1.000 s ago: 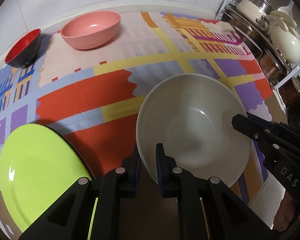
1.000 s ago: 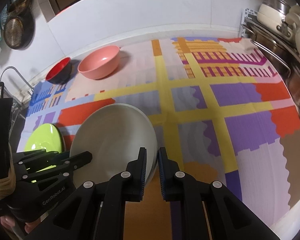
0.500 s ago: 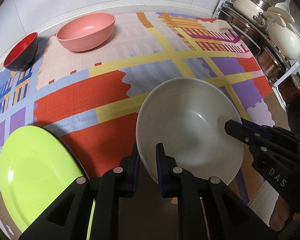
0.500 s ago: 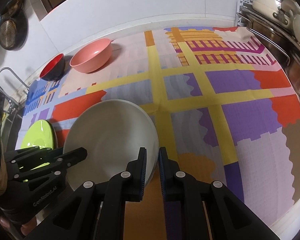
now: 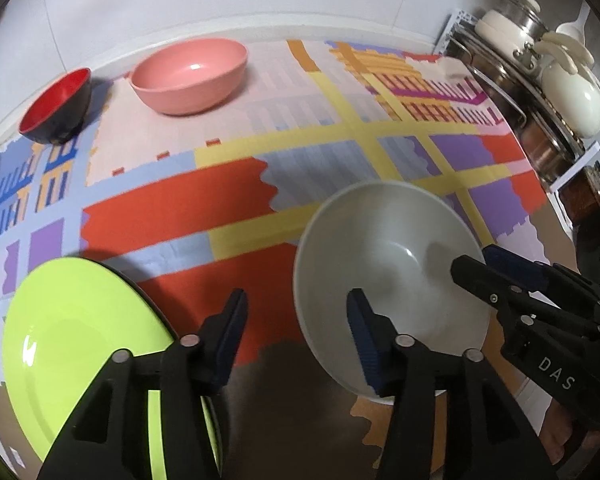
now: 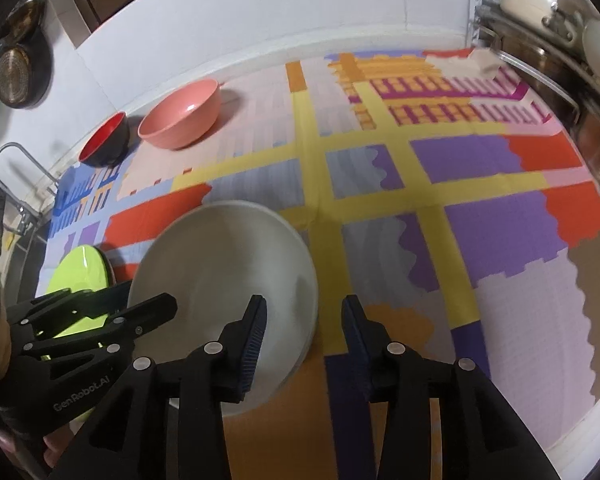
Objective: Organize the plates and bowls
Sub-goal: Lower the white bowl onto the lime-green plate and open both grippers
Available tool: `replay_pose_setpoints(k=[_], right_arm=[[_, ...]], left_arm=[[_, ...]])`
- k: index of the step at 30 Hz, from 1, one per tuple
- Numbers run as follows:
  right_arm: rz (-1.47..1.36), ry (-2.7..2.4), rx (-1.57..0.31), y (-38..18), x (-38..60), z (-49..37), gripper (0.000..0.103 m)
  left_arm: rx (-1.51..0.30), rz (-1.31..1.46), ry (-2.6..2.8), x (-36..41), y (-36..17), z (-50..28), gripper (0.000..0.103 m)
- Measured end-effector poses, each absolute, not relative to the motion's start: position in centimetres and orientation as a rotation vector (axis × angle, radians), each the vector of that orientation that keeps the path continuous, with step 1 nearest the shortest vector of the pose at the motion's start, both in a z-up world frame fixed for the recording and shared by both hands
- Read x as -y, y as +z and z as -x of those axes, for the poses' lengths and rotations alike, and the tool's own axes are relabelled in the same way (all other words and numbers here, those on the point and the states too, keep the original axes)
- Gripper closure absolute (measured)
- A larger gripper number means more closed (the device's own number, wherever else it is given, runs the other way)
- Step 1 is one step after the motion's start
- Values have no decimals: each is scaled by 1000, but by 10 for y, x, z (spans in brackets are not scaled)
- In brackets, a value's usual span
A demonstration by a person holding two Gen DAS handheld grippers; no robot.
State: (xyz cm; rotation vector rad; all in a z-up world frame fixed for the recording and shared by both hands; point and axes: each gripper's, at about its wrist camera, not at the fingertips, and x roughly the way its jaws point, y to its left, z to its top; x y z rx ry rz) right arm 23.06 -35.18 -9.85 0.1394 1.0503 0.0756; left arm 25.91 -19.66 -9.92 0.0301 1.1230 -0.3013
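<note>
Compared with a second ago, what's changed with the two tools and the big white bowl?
Both tools have just been opening: the left tool and right tool each let go of the large white bowl's rim, which sits between their spread fingers unpinched. The bowl stayed in place on the colourful patterned mat. The lime green plate, pink bowl and red-and-black bowl are unmoved.

I count three bowls on my feeds: one big white bowl (image 5: pixel 388 276), one pink bowl (image 5: pixel 190 74) and one small red-and-black bowl (image 5: pixel 56 106). There's one plate, the lime green plate (image 5: pixel 80 344). Two grippers, left gripper (image 5: pixel 296 312) and right gripper (image 6: pixel 304 316). One patterned mat (image 5: pixel 180 216). On the rack I make out one white pot (image 5: pixel 572 98)
</note>
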Motion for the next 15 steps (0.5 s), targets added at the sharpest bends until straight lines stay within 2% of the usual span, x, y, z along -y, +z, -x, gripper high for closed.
replay_pose_setpoints(k=[3,13,15], right_arm=[[-116,66,-1020,-90,350,-231,63],[-93,91,-945,-61,339,-246,57],[-86,99,-930,-55,334,-251,54]], left_arm=[[-1084,-36,-285,192,-90,-259,41],[-967,-50,-233,172,-57,-268,32],[-947,-54,-216,167,-51,-271,29]])
